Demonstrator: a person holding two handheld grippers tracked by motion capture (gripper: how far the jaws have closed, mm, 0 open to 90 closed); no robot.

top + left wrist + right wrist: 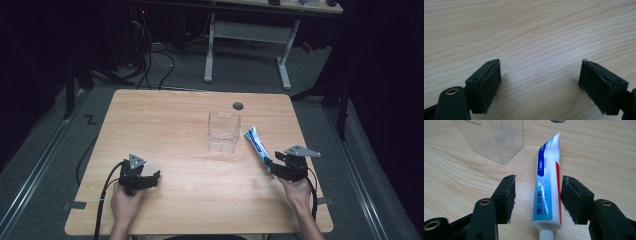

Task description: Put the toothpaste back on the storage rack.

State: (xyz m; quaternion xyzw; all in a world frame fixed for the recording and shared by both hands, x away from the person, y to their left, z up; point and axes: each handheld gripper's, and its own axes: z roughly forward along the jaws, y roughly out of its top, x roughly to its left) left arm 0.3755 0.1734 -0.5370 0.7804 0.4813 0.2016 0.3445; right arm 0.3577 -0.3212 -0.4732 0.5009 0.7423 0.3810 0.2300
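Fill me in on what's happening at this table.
A person holds a claw in each hand at a wooden table. The right claw straddles a toothpaste tube lying flat beside a clear plastic container; its jaws stand open on either side, a gap showing on the one side, so nothing is gripped yet. The left claw rests open over bare wood.

A white toothpaste tube with blue and red stripes; clear container; pale wood-grain table.
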